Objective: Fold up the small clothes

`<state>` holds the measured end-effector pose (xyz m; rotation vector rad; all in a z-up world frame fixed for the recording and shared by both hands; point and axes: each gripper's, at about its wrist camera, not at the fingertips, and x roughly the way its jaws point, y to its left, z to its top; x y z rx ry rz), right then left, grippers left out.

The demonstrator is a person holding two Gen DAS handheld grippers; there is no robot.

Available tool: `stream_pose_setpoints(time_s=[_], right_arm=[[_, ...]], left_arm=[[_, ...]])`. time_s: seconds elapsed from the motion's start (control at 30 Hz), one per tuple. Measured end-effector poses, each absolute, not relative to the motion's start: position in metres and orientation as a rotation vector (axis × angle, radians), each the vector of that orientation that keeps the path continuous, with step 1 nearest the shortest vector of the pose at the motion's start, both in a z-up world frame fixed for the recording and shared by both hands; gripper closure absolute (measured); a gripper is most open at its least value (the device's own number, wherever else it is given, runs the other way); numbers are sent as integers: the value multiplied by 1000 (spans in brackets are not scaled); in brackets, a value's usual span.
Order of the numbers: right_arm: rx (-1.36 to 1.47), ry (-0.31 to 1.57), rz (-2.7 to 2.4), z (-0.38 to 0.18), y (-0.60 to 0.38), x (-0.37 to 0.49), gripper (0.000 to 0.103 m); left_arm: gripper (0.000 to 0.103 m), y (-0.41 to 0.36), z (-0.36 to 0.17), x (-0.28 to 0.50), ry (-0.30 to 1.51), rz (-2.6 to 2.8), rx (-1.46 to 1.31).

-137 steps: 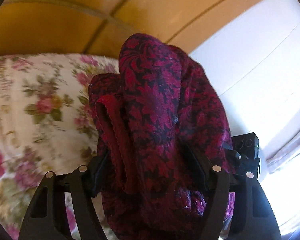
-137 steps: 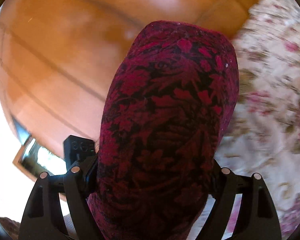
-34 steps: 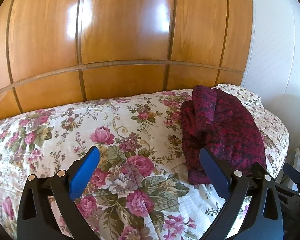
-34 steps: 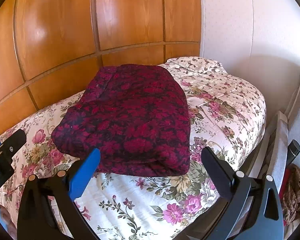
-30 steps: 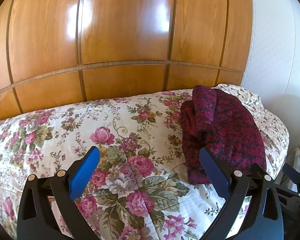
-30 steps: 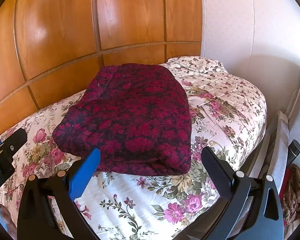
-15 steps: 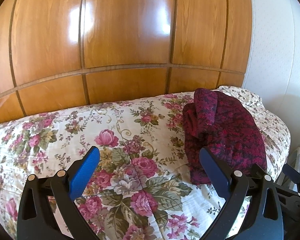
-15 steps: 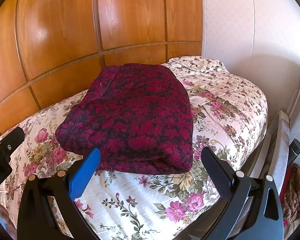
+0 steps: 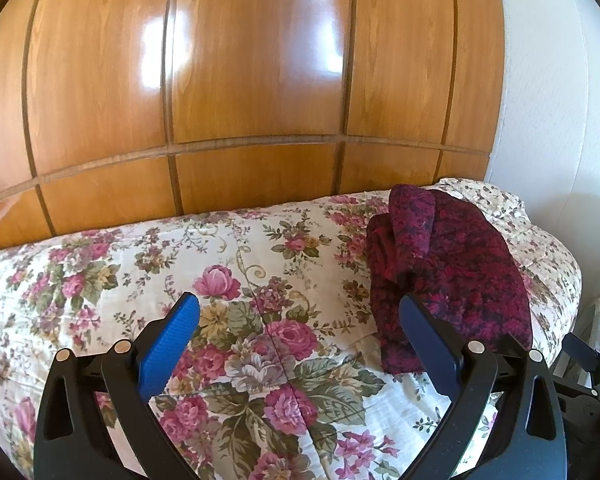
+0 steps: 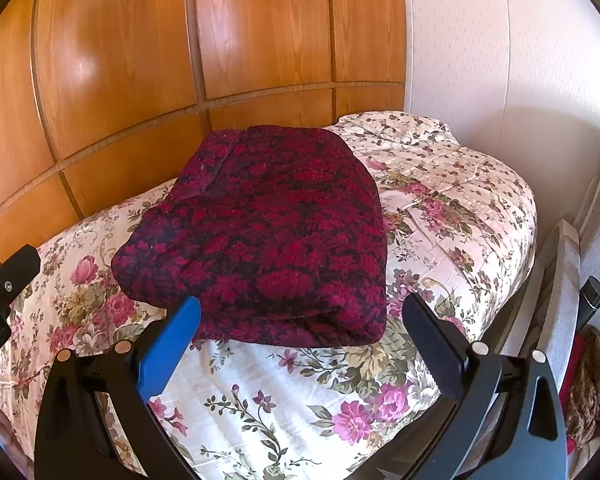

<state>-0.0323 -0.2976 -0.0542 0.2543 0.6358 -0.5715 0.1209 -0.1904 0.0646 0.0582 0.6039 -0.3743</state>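
both held level above the quilt (image 9: 148, 264), left gripper (image 9: 298, 312) and right gripper (image 10: 300, 314) spread wide and empty, pointed toward the wood panel (image 9: 256, 72), with the folded garment (image 10: 268, 232) lying flat near the quilt's right end.

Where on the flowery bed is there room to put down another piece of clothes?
The biggest bare patch of the floral bedspread lies left of the folded red garment, up to the wooden wall panels. A smaller strip lies between the garment and the white wall. The garment fills the middle. Both hand-held grippers are open and empty.
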Motion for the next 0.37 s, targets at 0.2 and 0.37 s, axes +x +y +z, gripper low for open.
stream_pose_setpoints(time_s=[0.2,0.37], right_arm=[[250,602,-573,-45,-308,-32,2],[260,561,-624,-32,-333,-33,2]], left_arm=[[4,-187,59,129,651,-353,29],[4,-185,55,132,659,-335,30]])
